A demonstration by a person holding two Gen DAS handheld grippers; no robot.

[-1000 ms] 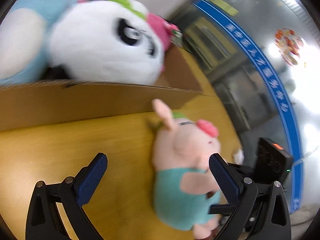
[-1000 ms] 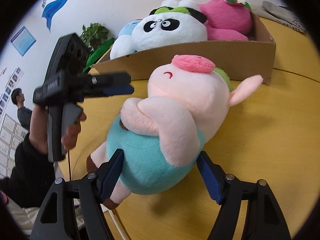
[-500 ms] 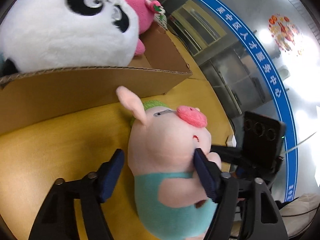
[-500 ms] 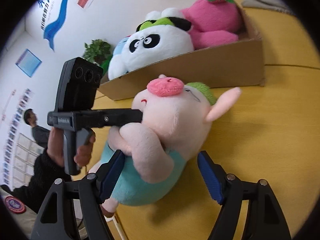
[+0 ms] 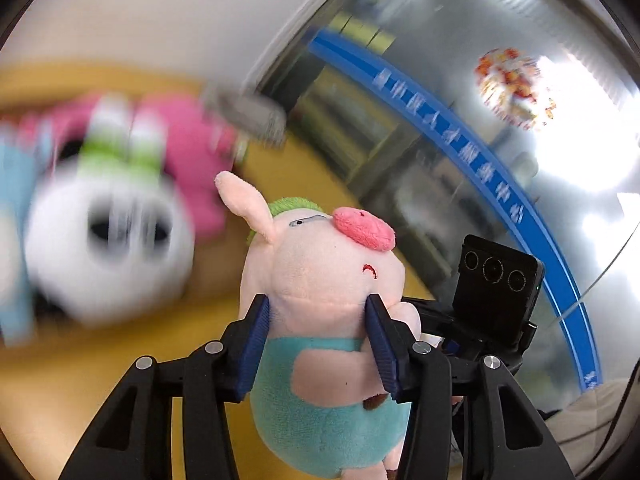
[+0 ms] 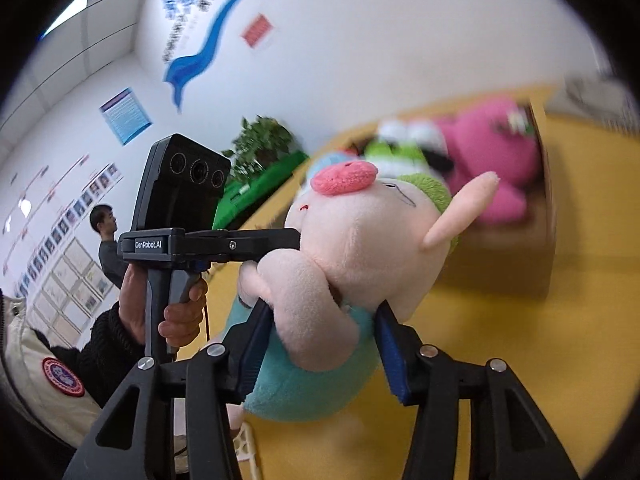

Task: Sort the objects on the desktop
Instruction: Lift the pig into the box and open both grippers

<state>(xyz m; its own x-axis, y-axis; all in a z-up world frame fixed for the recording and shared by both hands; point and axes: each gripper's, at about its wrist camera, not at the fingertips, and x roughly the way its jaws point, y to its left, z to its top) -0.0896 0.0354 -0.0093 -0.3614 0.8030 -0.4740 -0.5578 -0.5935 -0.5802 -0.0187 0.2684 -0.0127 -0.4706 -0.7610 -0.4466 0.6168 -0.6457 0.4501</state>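
A pink plush pig (image 5: 320,300) in a teal outfit is held off the yellow table by both grippers. My left gripper (image 5: 318,320) is shut on the pig at its neck. My right gripper (image 6: 320,320) is shut on the pig (image 6: 360,256) from the other side, around its arm and body. A cardboard box (image 6: 508,264) holds a panda plush (image 5: 108,248), a pink plush (image 6: 492,160) and a light blue plush (image 5: 12,220). The box lies beyond and below the pig, blurred by motion.
The yellow table (image 6: 520,360) spreads under the pig. The other gripper's black handle and camera block (image 6: 180,200) is at left in the right wrist view. A green plant (image 6: 260,148) and a standing person (image 6: 106,240) are in the background.
Both grippers have closed on the pig and lifted it off the table. The box and its toys now appear lower and farther away.
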